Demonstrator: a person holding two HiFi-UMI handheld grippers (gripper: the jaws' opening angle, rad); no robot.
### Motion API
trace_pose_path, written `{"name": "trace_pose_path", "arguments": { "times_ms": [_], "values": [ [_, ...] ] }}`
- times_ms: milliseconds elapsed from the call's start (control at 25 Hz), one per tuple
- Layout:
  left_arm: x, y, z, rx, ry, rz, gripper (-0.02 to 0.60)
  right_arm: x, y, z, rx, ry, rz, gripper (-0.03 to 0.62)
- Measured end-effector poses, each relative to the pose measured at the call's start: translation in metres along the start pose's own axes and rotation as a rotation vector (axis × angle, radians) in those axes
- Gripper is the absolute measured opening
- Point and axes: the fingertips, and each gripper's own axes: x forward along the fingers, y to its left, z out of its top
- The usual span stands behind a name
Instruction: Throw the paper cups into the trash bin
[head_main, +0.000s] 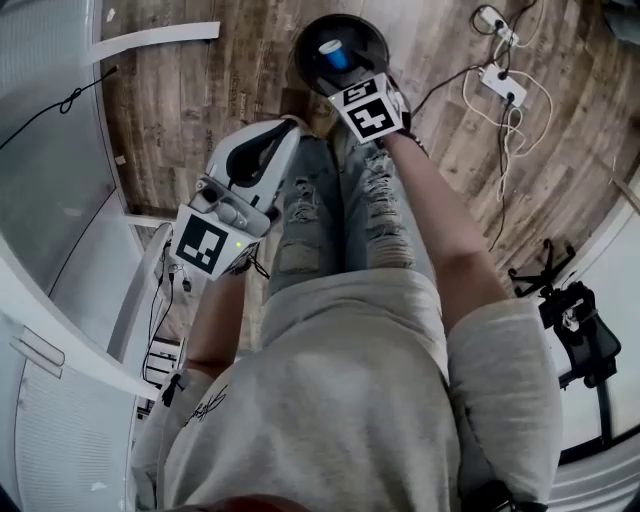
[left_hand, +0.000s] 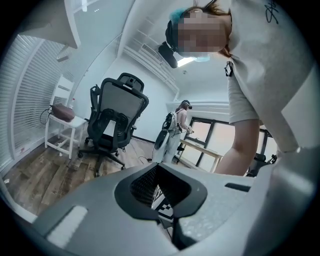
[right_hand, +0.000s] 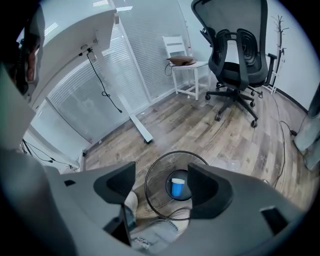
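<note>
A round black wire-mesh trash bin (head_main: 362, 30) stands on the wooden floor by the person's feet. One blue paper cup (head_main: 333, 53) lies on its bottom. My right gripper (head_main: 366, 100) hangs straight over the bin, its jaws hidden under its marker cube. In the right gripper view the right gripper (right_hand: 162, 187) is open and empty, with the bin (right_hand: 150, 172) and the cup (right_hand: 177, 187) showing between the jaws. My left gripper (head_main: 286, 128) is held beside the left thigh. In its own view the left gripper (left_hand: 160, 186) points up into the room, shut with nothing in it.
A power strip with cables (head_main: 500, 85) lies on the floor right of the bin. A black stand (head_main: 578, 322) is at the right, a white desk (head_main: 60, 330) at the left. An office chair (right_hand: 235, 55), a white stool (right_hand: 186, 65) and a desk foot (right_hand: 139, 127) stand beyond the bin.
</note>
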Motion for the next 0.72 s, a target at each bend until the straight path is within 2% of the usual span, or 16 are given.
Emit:
{"name": "trace_pose_path", "arguments": {
  "times_ms": [240,720],
  "values": [
    [-0.006,-0.011,0.014,0.022,0.010,-0.008,-0.006,-0.033,0.005,0.017,0.025,-0.049,-0.012,0.307],
    [-0.013,-0.028,0.053,0.088,-0.042,-0.020,-0.006,-0.099,0.018,0.057,-0.007,-0.158,-0.020,0.307]
  ]
}}
